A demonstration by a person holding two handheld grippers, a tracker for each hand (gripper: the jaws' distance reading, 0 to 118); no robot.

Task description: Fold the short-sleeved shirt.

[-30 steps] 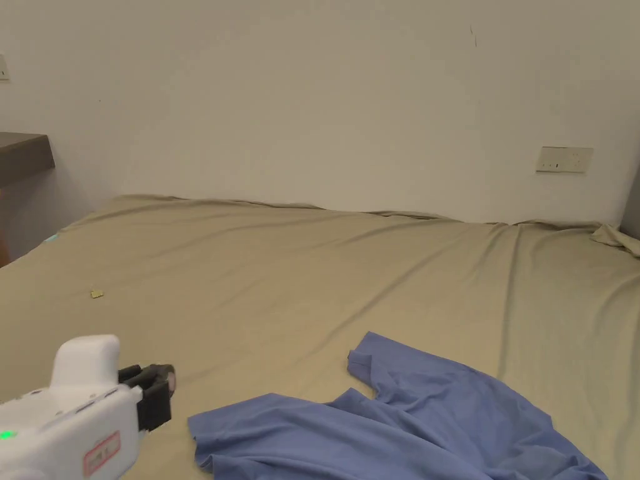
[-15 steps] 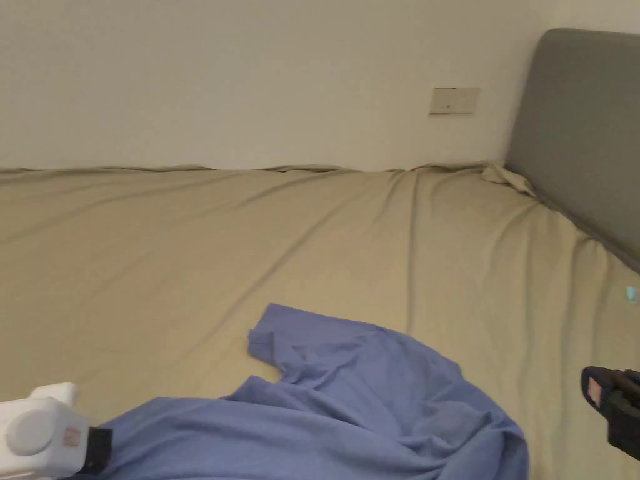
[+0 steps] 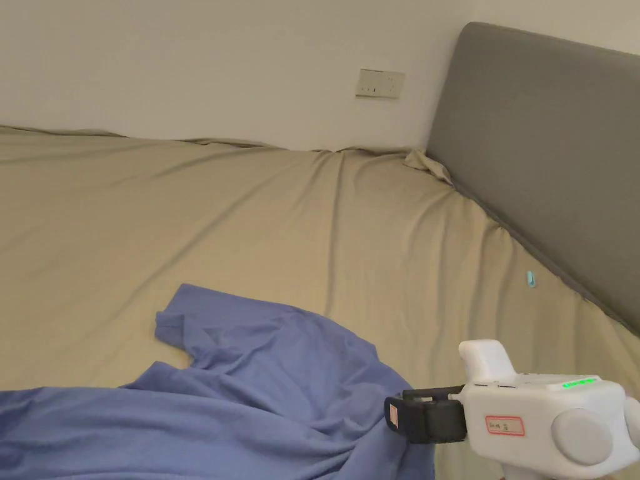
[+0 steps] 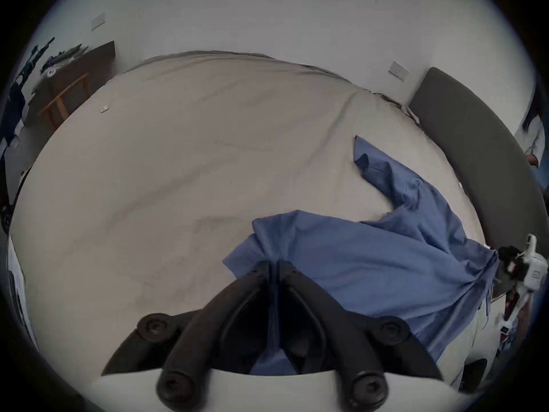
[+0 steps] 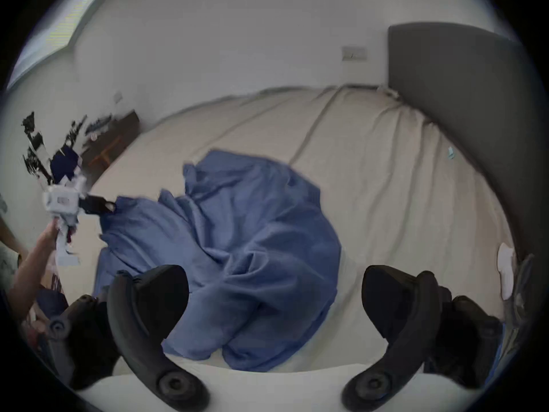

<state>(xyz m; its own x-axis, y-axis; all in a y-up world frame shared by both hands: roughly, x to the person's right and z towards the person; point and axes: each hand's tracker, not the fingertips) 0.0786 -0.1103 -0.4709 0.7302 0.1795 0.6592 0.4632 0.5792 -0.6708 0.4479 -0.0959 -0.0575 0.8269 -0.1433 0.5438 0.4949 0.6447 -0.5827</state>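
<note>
Left of shirt: your left tongs pressed together, pinching blue fabric edge of shirt. Shirt itself: crumpled on bed, well short of headboard, one sleeve pointing toward wall. Right of shirt: your right tongs spread wide, empty, just beside rumpled right edge. Step in hand, judged: taking hold to spread shirt flat; no fold made yet. Next move calls for closing right tongs on matching edge, then drawing both apart.
</note>
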